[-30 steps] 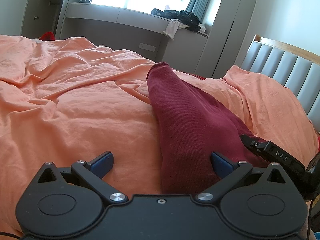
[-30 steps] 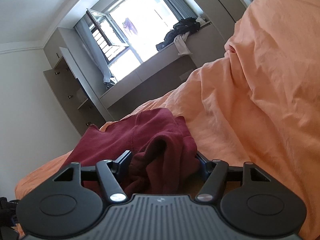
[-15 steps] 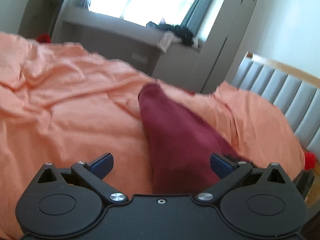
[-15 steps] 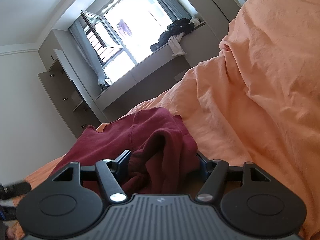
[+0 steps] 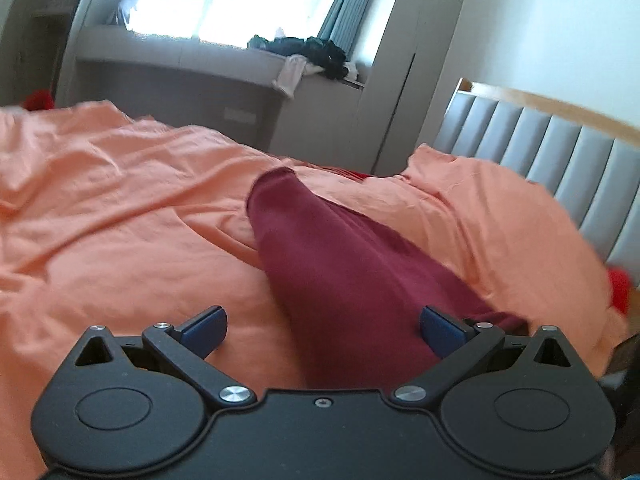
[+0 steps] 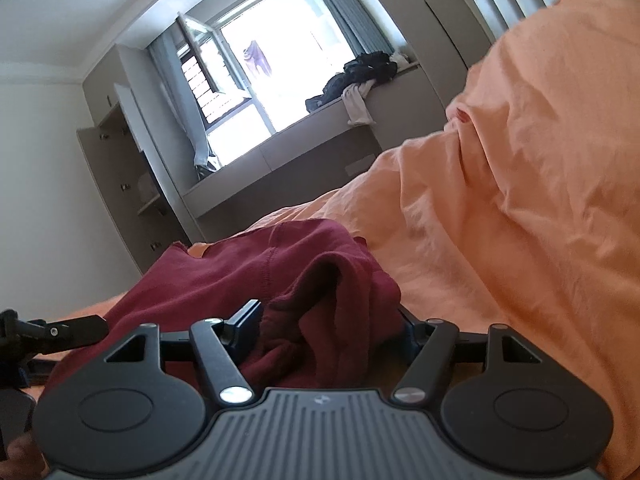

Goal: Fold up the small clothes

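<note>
A dark red garment (image 5: 340, 264) lies stretched along the orange bedsheet (image 5: 120, 208). My left gripper (image 5: 322, 330) is open, low over the near part of the garment, its jaws wide apart and holding nothing. In the right wrist view the garment's bunched end (image 6: 320, 292) sits between the fingers of my right gripper (image 6: 326, 328), which stand partly apart around the cloth. The left gripper's finger (image 6: 76, 328) shows at the left edge there.
A grey padded headboard (image 5: 552, 160) stands at the right. A window ledge (image 5: 200, 64) behind the bed carries a pile of dark clothes (image 5: 304, 50). A red item (image 5: 618, 284) lies at the bed's right edge. The sheet rises in a big fold (image 6: 540, 160).
My left gripper has lifted and pulled back, so the garment looks farther away and the right gripper has left its view. The right gripper has stayed on the bunched end.
</note>
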Tool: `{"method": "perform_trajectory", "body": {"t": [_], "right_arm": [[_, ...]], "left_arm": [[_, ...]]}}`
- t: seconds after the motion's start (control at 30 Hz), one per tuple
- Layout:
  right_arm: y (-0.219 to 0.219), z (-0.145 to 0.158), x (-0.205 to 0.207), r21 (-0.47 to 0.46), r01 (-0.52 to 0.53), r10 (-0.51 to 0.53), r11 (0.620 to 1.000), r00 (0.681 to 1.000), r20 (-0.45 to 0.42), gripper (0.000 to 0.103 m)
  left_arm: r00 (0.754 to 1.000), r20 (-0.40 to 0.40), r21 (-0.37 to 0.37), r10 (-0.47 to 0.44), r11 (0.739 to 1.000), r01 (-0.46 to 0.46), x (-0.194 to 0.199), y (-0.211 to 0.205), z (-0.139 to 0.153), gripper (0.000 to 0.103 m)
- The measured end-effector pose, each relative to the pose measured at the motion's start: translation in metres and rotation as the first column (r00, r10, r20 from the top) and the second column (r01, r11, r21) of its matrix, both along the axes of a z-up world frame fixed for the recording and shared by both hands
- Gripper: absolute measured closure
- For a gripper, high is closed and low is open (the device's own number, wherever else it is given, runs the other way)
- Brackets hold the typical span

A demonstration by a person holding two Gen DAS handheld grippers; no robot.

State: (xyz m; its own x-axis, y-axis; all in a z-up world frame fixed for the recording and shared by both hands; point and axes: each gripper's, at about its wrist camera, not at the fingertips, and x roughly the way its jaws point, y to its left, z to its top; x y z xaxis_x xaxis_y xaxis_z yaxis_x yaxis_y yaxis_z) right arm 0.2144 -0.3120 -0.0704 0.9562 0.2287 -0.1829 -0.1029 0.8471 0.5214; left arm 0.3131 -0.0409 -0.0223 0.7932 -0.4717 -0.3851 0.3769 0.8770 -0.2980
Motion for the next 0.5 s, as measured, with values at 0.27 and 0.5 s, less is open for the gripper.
{"method": "perform_trajectory", "body": {"t": [0.27, 0.5], "right_arm": [[-0.002, -0.002, 0.003, 0.027, -0.011, 0.011, 1.0, 1.0, -0.001, 0.025], [-0.004, 0.001, 0.006, 0.026, -0.012, 0.012, 1.0, 1.0, -0.014, 0.027]], "left_arm": [[0.998, -0.053, 0.015, -0.02, 1.0, 0.021, 0.022, -0.01, -0.004, 0.0], [0.997, -0.07, 0.055, -0.032, 0.998, 0.036, 0.026, -0.014, -0.003, 0.001]]}}
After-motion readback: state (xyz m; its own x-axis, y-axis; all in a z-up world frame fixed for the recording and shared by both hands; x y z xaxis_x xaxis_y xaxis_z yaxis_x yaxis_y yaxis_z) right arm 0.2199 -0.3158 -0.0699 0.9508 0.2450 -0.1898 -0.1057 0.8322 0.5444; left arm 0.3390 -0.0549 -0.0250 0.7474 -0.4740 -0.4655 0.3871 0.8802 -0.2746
